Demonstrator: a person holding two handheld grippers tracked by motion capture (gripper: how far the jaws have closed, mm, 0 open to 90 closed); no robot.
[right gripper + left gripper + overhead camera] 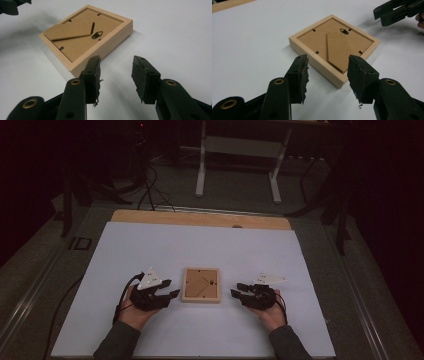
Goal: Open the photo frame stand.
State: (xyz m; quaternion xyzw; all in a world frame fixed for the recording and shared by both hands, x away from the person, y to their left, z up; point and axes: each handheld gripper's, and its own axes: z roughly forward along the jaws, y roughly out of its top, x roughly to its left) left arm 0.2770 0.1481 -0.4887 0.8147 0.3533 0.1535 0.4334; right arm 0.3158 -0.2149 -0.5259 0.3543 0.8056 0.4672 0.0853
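The wooden picture frame [201, 284] lies face down at the centre of the white sheet [200, 245], between both grippers. The left gripper [169, 293] and right gripper [236, 290] flank it about equally near, jaws apart, empty, pointing inward.

The setting is a dim lab or workshop-type room. A wooden tabletop [200, 217] is covered by a white sheet [200, 250] that leaves only the far edge bare. Beyond that edge, the white legs of another table frame [237, 162] stand on a grey carpeted floor [235, 195]. Black cables [150, 190] trail across the floor near the far left corner.
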